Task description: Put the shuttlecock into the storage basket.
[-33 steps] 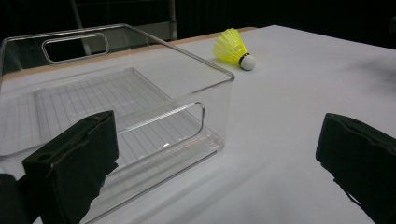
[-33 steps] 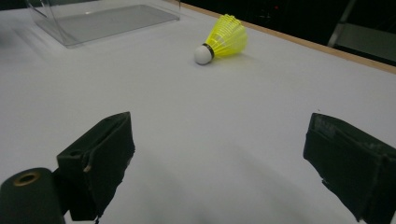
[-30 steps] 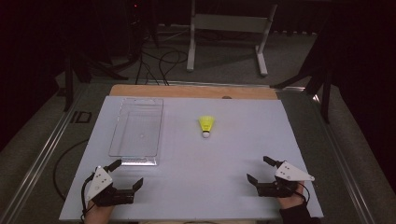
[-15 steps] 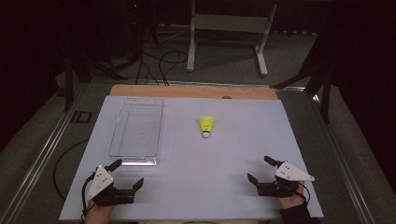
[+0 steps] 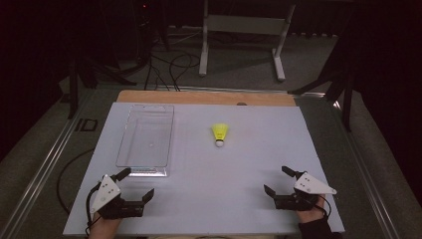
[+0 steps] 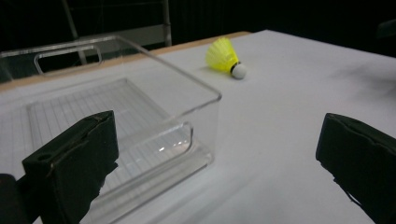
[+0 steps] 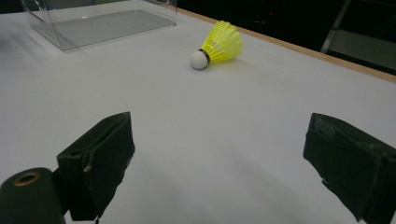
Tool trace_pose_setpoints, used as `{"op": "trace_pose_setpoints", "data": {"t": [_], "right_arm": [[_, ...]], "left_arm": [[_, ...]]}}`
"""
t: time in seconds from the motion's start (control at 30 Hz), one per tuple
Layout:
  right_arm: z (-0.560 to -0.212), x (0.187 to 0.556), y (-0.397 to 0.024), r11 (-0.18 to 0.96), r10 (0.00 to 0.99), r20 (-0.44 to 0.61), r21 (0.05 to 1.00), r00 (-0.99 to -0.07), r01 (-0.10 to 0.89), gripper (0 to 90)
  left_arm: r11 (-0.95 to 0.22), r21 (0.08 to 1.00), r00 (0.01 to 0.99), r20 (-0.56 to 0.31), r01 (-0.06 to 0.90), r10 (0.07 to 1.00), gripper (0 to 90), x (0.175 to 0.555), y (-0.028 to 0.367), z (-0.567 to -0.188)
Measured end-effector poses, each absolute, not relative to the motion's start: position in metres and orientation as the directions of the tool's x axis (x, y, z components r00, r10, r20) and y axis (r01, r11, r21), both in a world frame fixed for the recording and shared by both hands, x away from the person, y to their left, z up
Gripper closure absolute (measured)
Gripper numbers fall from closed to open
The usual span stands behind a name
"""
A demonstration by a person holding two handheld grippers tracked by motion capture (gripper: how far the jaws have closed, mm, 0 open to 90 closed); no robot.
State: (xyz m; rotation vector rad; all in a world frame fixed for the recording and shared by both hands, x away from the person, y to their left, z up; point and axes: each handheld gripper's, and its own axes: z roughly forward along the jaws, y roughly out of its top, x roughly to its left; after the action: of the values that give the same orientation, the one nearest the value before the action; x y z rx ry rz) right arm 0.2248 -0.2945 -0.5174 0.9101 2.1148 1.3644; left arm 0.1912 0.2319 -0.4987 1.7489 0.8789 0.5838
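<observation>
Yellow shuttlecock (image 5: 220, 135) lying on its side near the middle of the white table (image 5: 239, 164), cork end toward the near edge. Clear tray (image 5: 146, 140) at 9 o'clock from it, apart, nothing inside. Left gripper (image 5: 136, 185) at 7 o'clock from the shuttlecock, just off the tray's near end, jaws spread wide, gripping nothing. Right gripper (image 5: 278, 182) at 5 o'clock, well apart from the shuttlecock, jaws likewise released and bare. Both resting low at the near edge, each held in a hand.
</observation>
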Motion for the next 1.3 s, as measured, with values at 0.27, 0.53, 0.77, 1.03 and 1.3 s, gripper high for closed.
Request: {"op": "trace_pose_setpoints", "data": {"t": [0.27, 0.53, 0.77, 1.03, 1.3], "right_arm": [[-0.518, 0.226, -0.295, 0.285, 0.742, -0.020, 0.914, -0.670, 0.289, 8.5], [-0.517, 0.225, -0.295, 0.273, 0.739, -0.014, 0.920, -0.674, 0.281, 8.6], [-0.515, 0.224, -0.295, 0.269, 0.738, -0.021, 0.926, -0.674, 0.266, 10.2], [-0.514, 0.224, -0.296, 0.266, 0.753, -0.022, 0.925, -0.658, 0.273, 9.7], [-0.514, 0.224, -0.295, 0.273, 0.750, -0.020, 0.920, -0.661, 0.282, 9.7]], "left_arm": [[-0.175, 0.939, 0.620, -0.050, 0.297, 0.783, 0.0, 0.193, 0.235, -0.479], [-0.197, 0.918, 0.644, -0.079, 0.345, 0.761, 0.0, 0.199, 0.230, -0.457], [-0.230, 0.895, 0.655, -0.087, 0.382, 0.751, 0.0, 0.207, 0.224, -0.447], [-0.272, 0.882, 0.687, -0.076, 0.384, 0.722, 0.0, 0.216, 0.213, -0.435], [-0.306, 0.870, 0.714, -0.073, 0.387, 0.696, 0.0, 0.229, 0.199, -0.417]]}}
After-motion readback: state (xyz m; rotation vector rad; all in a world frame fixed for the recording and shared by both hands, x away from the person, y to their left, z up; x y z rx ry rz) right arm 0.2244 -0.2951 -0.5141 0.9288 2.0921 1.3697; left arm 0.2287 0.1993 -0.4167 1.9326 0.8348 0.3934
